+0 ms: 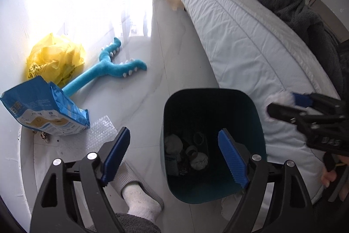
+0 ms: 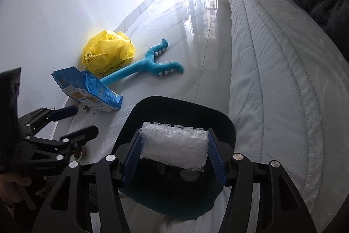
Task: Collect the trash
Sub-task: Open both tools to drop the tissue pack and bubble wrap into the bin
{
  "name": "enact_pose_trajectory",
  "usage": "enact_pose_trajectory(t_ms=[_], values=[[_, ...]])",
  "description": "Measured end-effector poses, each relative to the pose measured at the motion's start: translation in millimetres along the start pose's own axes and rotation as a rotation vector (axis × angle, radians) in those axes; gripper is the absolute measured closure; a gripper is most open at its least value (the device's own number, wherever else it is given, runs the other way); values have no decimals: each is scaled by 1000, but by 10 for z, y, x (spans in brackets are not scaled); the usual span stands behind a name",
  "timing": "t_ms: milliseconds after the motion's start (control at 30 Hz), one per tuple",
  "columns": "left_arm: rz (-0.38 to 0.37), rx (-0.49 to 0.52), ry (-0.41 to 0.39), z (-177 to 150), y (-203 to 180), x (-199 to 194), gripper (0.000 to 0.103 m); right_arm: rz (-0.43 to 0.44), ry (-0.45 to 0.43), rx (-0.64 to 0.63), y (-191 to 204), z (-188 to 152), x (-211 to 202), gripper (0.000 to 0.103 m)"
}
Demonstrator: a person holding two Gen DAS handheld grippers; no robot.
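Left wrist view: the left gripper [image 1: 174,154] is wide open and holds nothing. It hangs just above the dark bin [image 1: 212,145], which stands on the floor [image 1: 174,58] right beside the bed [image 1: 250,47]. The bin already has trash in its bottom: some white crumpled balls and a few dark bits. So part of the job looks done. More trash is left on the floor by the wall: a yellow bag [image 1: 55,58], a blue pack [image 1: 45,113] and a flat sheet of bubble wrap [image 1: 102,130]. A blue toy [image 1: 109,71] lies there too, but that is likely not trash. The right gripper [image 1: 283,106] comes in from the right with something white and fuzzy at its tip. The yellow bag has dark print and the blue pack has white print, but I cannot read either one. The right gripper's body has pale marks that may be "D4S".

Right wrist view: the right gripper [image 2: 173,147] is squeezed tight on a wad of bubble wrap [image 2: 173,146], one finger on each end. The wad hangs right over the open bin [image 2: 185,115], so I think the next step is to let it drop in. The left gripper [image 2: 74,121] is off to the left, open and empty. The yellow bag [image 2: 109,51], the blue pack [image 2: 87,88] and the blue toy [image 2: 148,67] lie on the floor [image 2: 196,36], well apart from the bin. The print on the bag and pack is too small to read here too.
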State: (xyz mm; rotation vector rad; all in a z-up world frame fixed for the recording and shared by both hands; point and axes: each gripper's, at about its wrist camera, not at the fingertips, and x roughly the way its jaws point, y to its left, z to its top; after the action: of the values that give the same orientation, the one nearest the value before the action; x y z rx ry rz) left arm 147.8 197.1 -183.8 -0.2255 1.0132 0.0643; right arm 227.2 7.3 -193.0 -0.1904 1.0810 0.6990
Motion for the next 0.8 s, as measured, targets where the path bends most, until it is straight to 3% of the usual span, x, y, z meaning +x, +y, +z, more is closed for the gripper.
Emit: enact_pose_trajectory(t_ms=[600,800], values=[[-9,63,-213,159,-54,-480,11,-31,180,-14,88,-76,715,43],[-19,79,-314,226,-132,-714,7,-46,172,-16,60,-77,682,31]])
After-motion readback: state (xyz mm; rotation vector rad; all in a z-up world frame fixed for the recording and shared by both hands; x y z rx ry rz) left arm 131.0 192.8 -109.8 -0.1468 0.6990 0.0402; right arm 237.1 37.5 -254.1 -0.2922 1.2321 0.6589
